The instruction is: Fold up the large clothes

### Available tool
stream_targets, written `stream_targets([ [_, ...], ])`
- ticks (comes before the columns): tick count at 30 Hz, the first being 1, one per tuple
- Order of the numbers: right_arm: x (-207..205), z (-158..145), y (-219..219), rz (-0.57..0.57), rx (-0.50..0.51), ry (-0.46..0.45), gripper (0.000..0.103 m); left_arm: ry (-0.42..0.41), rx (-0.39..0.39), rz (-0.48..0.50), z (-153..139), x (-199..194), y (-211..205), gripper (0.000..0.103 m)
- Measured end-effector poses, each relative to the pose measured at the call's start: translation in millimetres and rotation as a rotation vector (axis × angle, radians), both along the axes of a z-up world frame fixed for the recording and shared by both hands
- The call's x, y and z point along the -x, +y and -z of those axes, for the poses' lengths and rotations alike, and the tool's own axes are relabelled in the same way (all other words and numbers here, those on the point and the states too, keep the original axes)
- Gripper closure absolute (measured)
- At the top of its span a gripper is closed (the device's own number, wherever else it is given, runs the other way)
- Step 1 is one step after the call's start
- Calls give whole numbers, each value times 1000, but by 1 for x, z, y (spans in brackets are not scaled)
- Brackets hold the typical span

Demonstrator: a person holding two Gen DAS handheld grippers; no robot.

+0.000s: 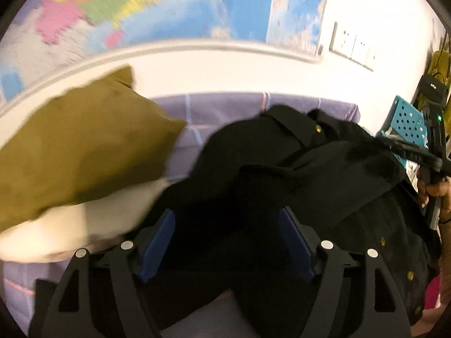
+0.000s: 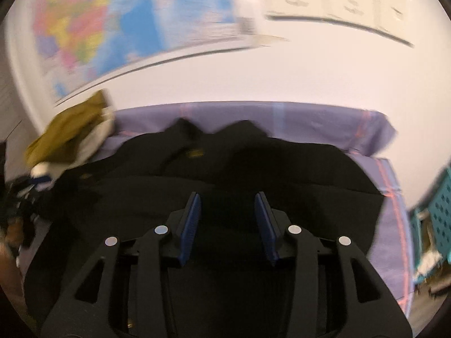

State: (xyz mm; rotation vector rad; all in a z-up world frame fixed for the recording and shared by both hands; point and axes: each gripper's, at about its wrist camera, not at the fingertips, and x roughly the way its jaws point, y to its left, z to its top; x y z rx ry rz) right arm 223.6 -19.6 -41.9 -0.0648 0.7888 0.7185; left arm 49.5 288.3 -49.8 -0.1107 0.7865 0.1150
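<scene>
A black button-up garment [image 1: 296, 163] with brass buttons lies bunched on a purple checked sheet [image 1: 225, 107]. It also shows in the right wrist view [image 2: 253, 163]. My left gripper [image 1: 227, 225] is open just above the garment's dark folds, with nothing between its blue pads [image 1: 157, 239]. My right gripper [image 2: 228, 219] is open over the garment too, with its blue pads [image 2: 191, 222] apart. The right gripper's body and the hand on it show at the right edge of the left wrist view [image 1: 434, 169].
An olive and cream pillow [image 1: 79, 163] lies left of the garment; it also shows in the right wrist view [image 2: 70, 135]. A teal perforated basket [image 1: 406, 124] stands at the right. A world map [image 1: 141, 8] and a switch panel [image 1: 352, 46] hang on the white wall.
</scene>
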Motion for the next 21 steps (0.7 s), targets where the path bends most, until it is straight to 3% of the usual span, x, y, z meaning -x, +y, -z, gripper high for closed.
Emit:
stream_targets([
  [5, 30, 22, 49, -176, 51, 70, 56, -15, -99, -114, -10, 49, 19, 23],
  [9, 42, 37, 77, -228, 108, 117, 52, -2, -156, -216, -13, 92, 46, 20],
  [12, 47, 29, 81, -241, 67, 128, 51, 13, -182, -271, -14, 122, 67, 18],
  [16, 74, 4, 103, -345, 20, 82, 50, 43, -212, -288, -5, 149, 88, 13],
  [21, 124, -11, 153, -550, -12, 62, 43, 89, -143, -283, 19, 174, 106, 14],
])
